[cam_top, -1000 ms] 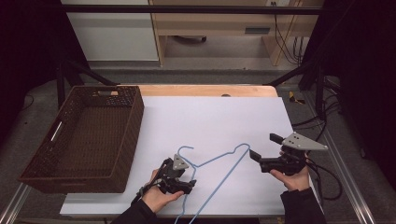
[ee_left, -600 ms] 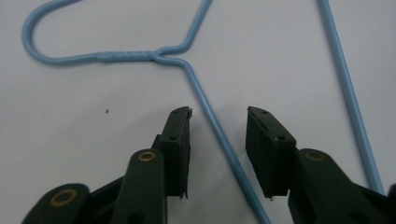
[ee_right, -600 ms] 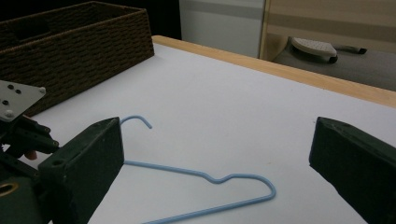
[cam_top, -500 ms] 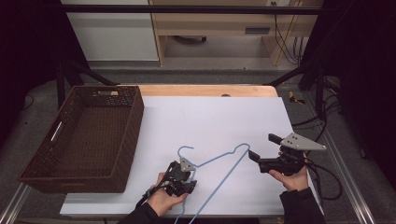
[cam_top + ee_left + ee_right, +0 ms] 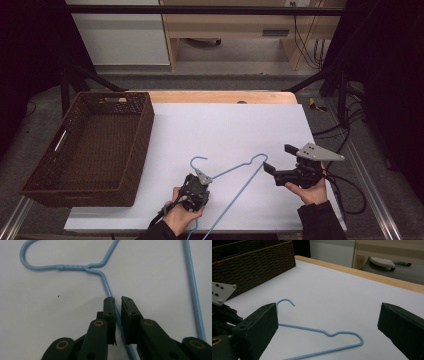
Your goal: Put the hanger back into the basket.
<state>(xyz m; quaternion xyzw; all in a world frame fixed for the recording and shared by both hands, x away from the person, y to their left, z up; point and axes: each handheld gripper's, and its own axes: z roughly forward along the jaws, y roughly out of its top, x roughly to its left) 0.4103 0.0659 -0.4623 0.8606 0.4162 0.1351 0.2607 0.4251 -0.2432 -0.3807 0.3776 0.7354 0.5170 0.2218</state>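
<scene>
one blue wire hanger [image 5: 235, 172], one brown wicker basket [image 5: 90, 150], two handheld grippers, one white table [image 5: 225, 125]

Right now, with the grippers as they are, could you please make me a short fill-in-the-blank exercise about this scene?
1. The wire hanger on the table is light ____ in colour.
2. The left gripper has its jaws on either side of the hanger's ____, just below the hook.
3. The right gripper has its jaws wide ____, with nothing between them.
4. The brown wicker basket stands at the ____ side of the white sheet in the high view.

Missing words: blue; wire; open; left
</scene>
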